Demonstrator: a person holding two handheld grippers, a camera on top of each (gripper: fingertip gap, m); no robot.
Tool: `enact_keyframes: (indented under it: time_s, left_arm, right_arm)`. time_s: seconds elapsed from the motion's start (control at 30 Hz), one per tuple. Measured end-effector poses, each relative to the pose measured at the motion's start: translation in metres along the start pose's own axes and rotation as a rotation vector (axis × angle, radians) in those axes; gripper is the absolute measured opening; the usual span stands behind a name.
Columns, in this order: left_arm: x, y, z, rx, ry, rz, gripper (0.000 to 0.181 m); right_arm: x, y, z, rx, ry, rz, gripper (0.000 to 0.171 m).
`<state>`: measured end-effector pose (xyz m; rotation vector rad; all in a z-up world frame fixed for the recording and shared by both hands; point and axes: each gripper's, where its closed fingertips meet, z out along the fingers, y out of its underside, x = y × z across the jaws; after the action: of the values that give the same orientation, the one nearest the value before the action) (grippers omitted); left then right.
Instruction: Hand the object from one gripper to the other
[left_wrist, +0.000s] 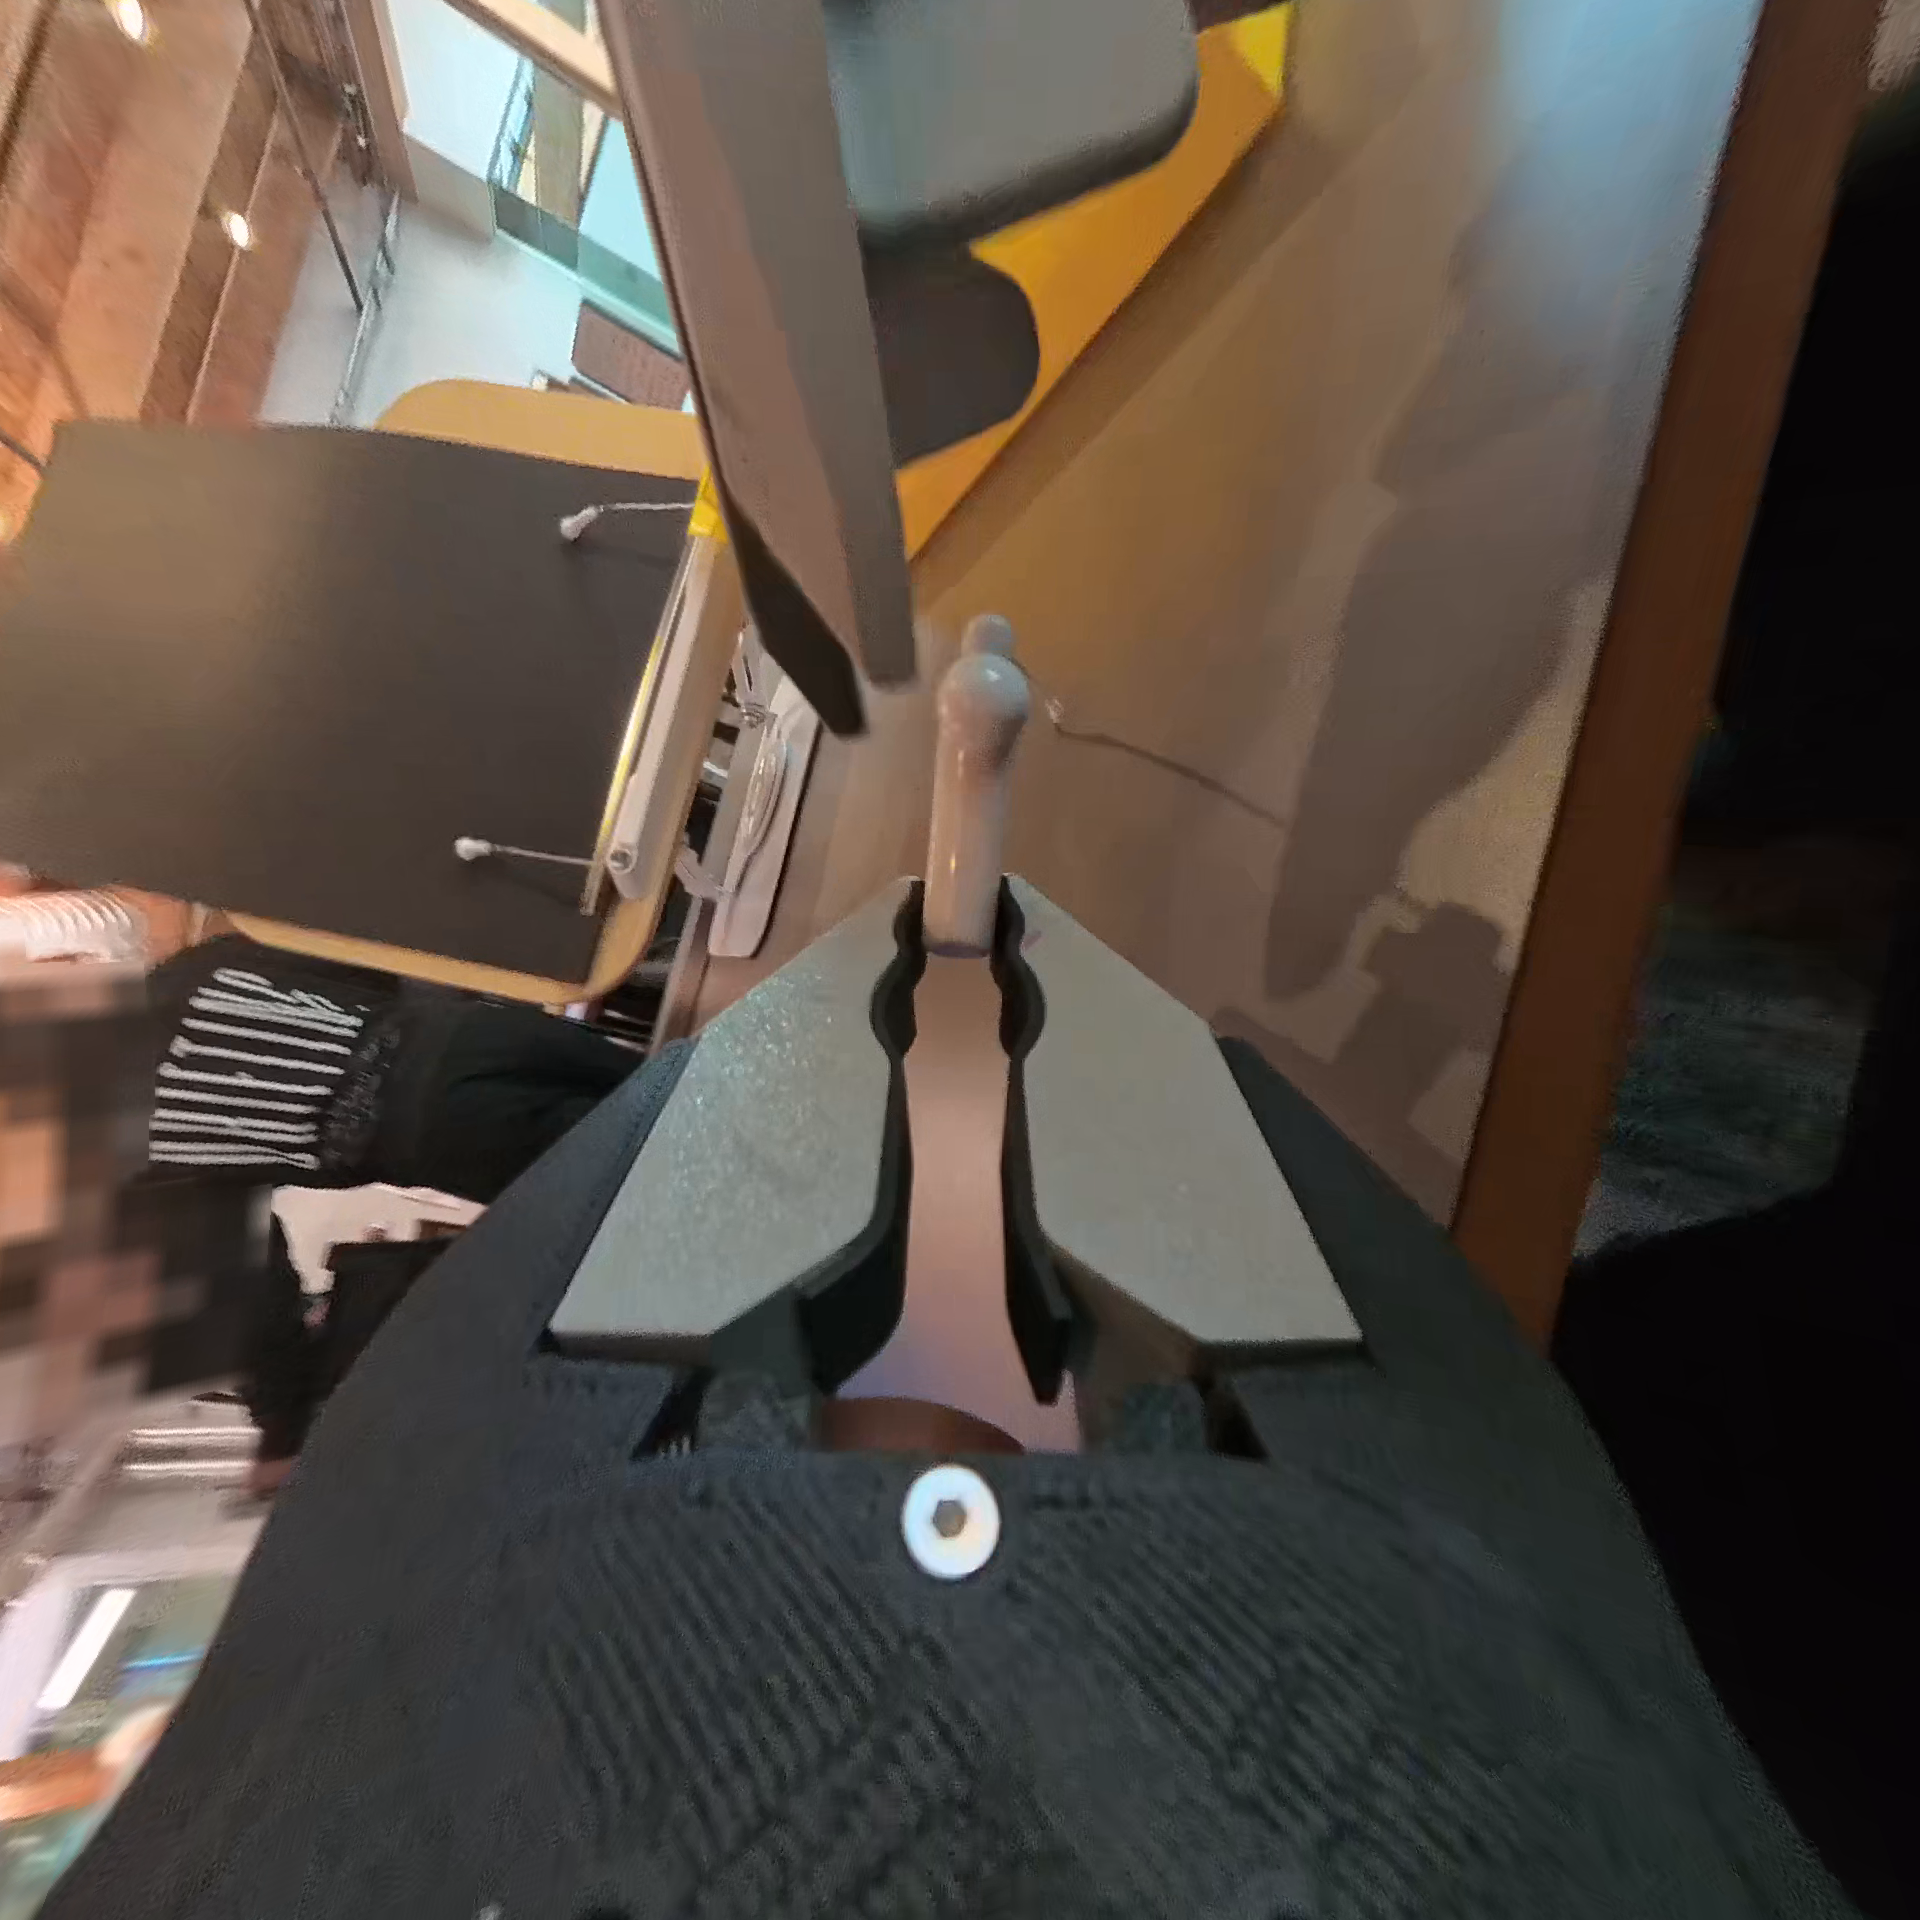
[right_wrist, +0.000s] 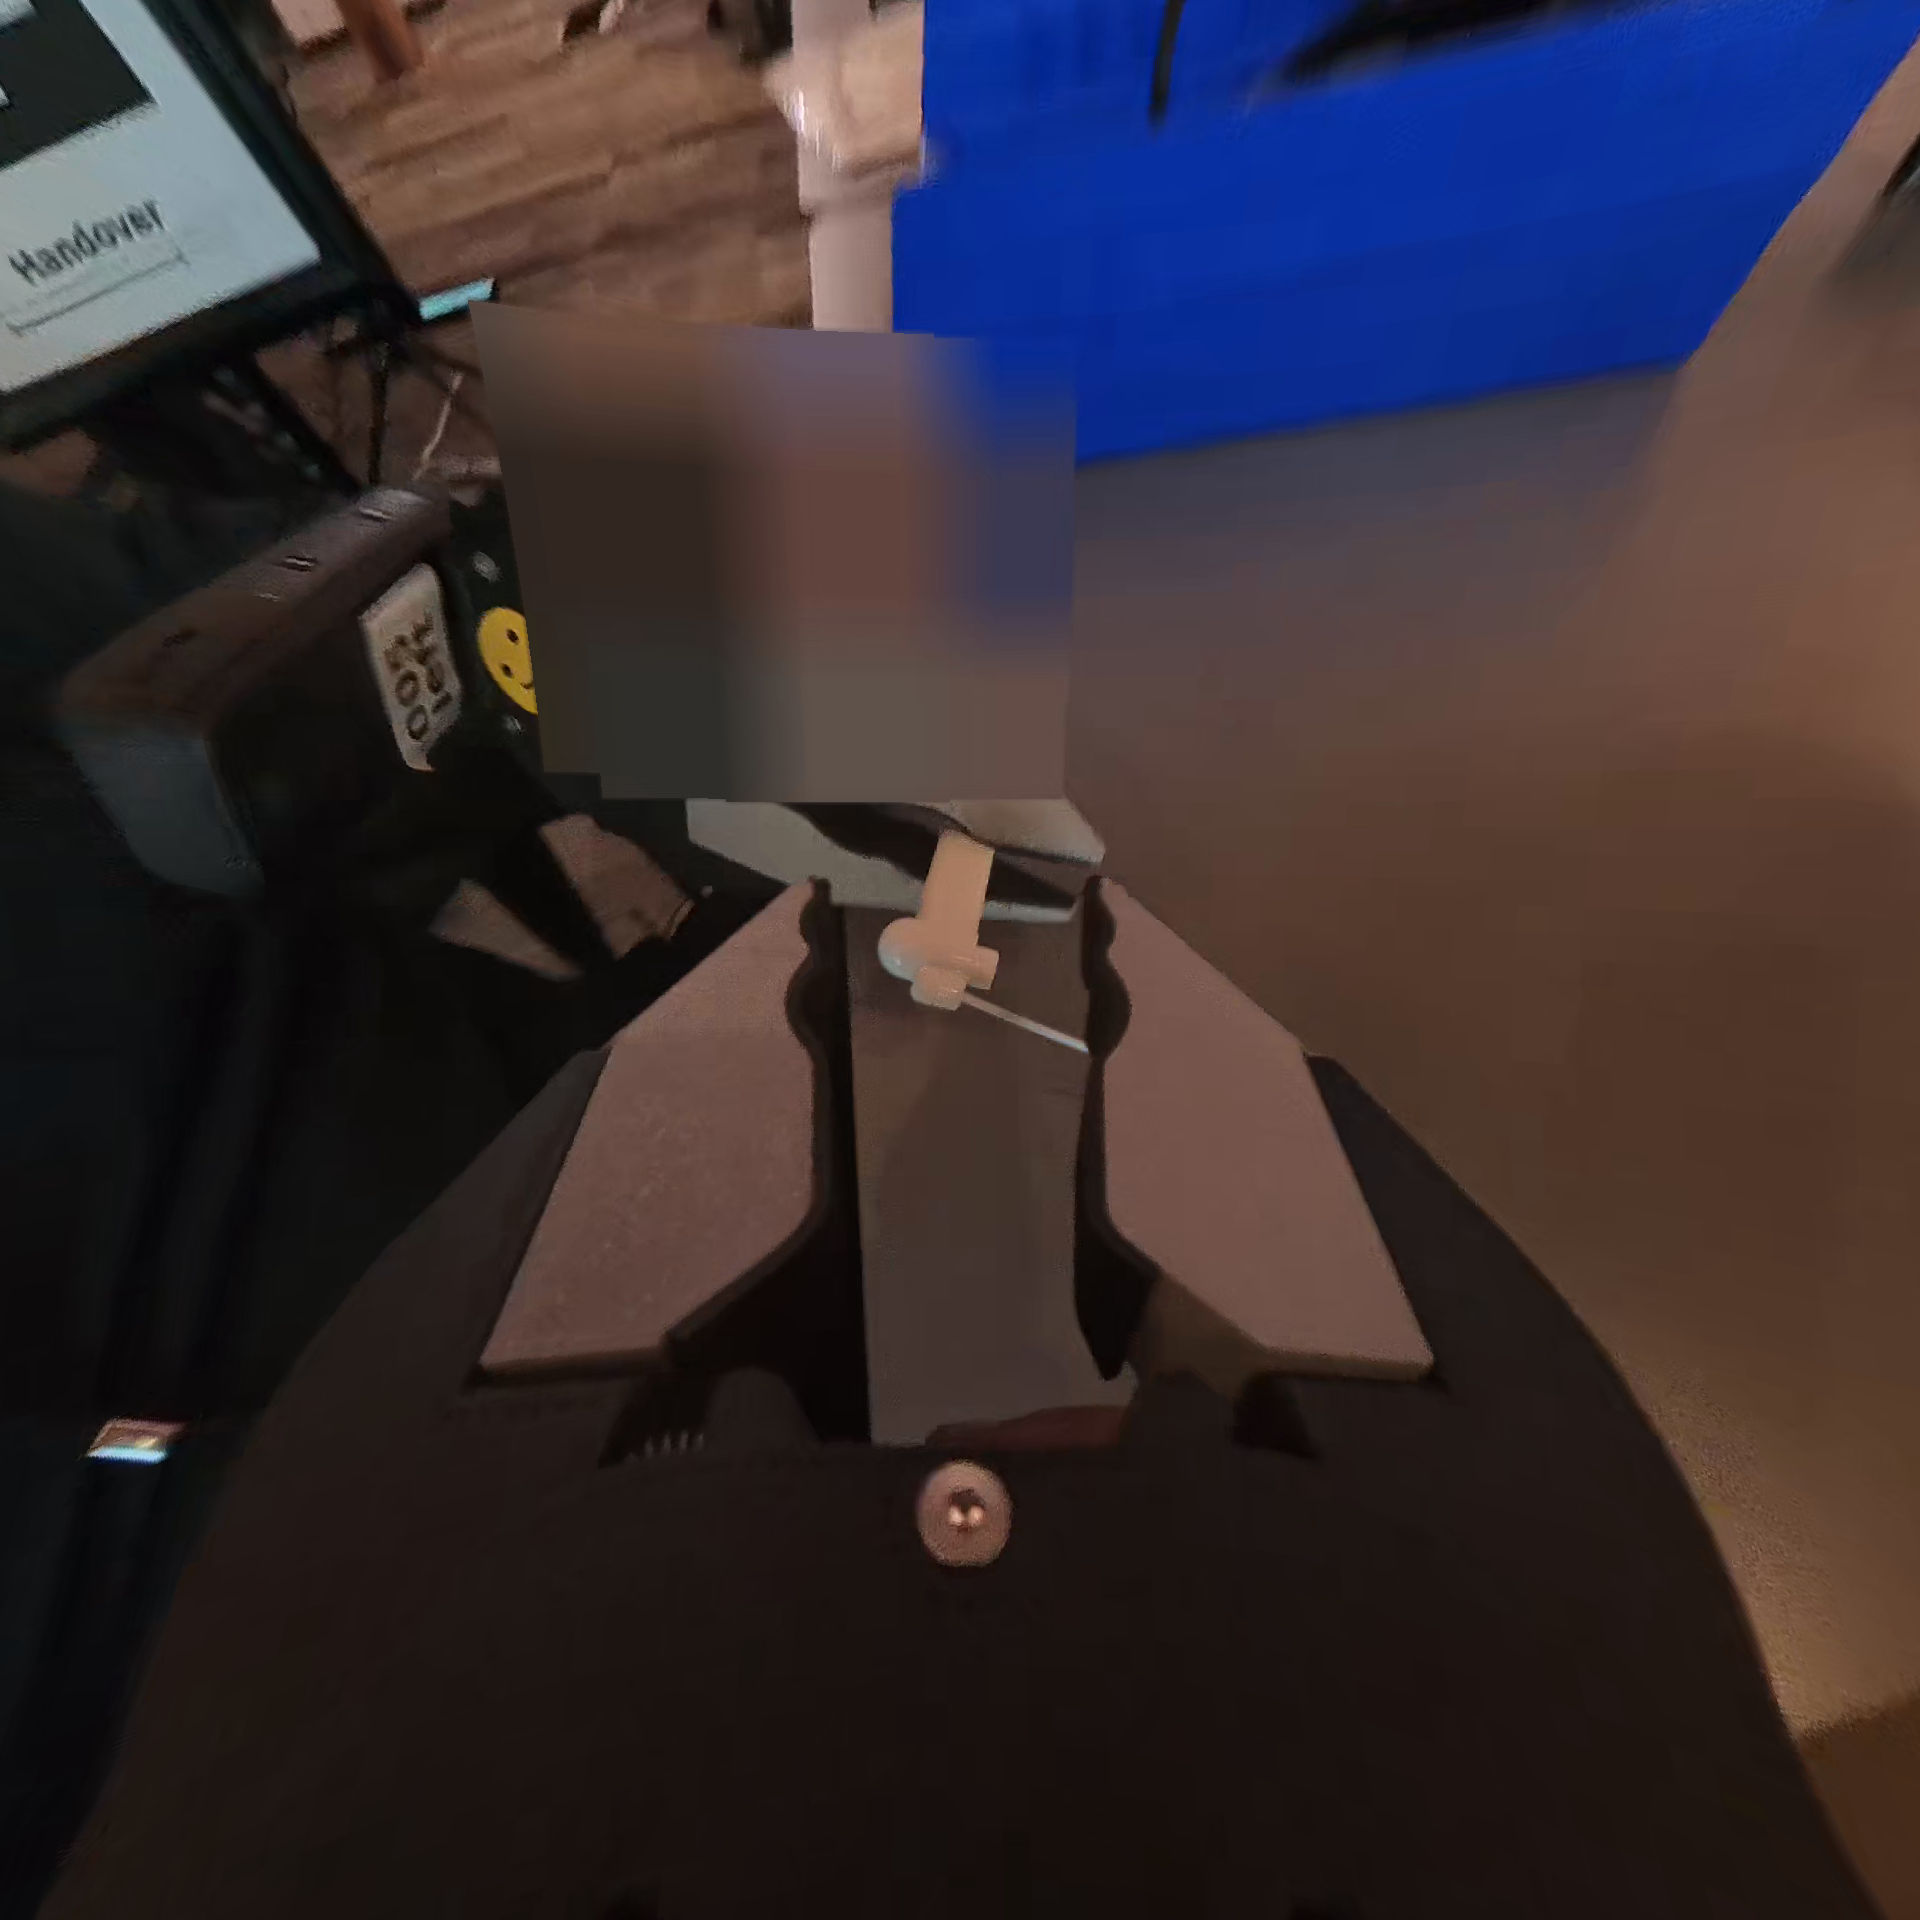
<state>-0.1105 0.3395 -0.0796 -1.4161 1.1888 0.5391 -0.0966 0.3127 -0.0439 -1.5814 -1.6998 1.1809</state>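
The wooden table (left_wrist: 1351, 520) filled the background of the left wrist view, tilted, with a yellow sheet (left_wrist: 1101, 270) at its far end and a black board (left_wrist: 312, 675) with white pins off to the left. A blue panel (right_wrist: 1351, 229) sat behind in the right wrist view, with a white sign on a black stand (right_wrist: 125, 208) at upper left.

The left gripper (left_wrist: 958, 914) had its fingers nearly pressed together, pinching the base of the object (left_wrist: 971, 790), a small pale grey plastic piece with a rounded knob end that stuck out forward past the fingertips. The right gripper (right_wrist: 951, 904) had its fingers spread, gap clearly wider than the object; nothing was clamped between them. In the right wrist view the object's (right_wrist: 940, 940) knobbed end with a thin wire sat just inside that gap near the tips, touching neither finger as far as could be told. In the left wrist view one dark finger of the other gripper (left_wrist: 790, 416) came down from above, its tip just beside the knob, apparently apart; blur made contact hard to judge.
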Motion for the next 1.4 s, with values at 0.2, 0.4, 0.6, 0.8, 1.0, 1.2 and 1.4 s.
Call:
enact_keyframes:
  time_s: [0.2,0.4,0.6,0.8,1.0,1.2,1.4]
  left_arm:
    - [-0.015,-0.010,-0.009,0.175,0.132,-0.495,0.010]
    - [-0.020,-0.027,-0.025,0.308,0.203,-0.637,0.010]
    - [-0.009,-0.031,-0.021,0.281,0.224,-0.553,0.010]
    - [-0.017,-0.020,-0.011,0.248,0.162,-0.527,0.015]
    - [-0.029,0.012,0.005,0.173,0.100,-0.428,0.000]
    - [-0.045,0.024,0.013,0.182,0.076,-0.485,0.000]
    - [-0.036,0.036,0.012,0.089,0.112,-0.485,0.000]
  right_arm:
    - [-0.016,-0.023,-0.023,0.154,-0.059,-0.090,0.053]
    - [-0.031,-0.018,0.001,0.159,-0.109,-0.166,0.060]
    - [-0.026,-0.020,0.010,0.171,0.002,-0.252,0.017]
    - [0.003,-0.036,-0.020,0.206,0.196,-0.255,0.011]
    - [0.090,-0.061,-0.147,0.306,0.701,-0.131,0.011]
    - [0.187,-0.019,-0.220,0.155,0.935,0.173,0.029]
    - [0.210,-0.004,-0.243,0.155,1.168,0.140,0.034]
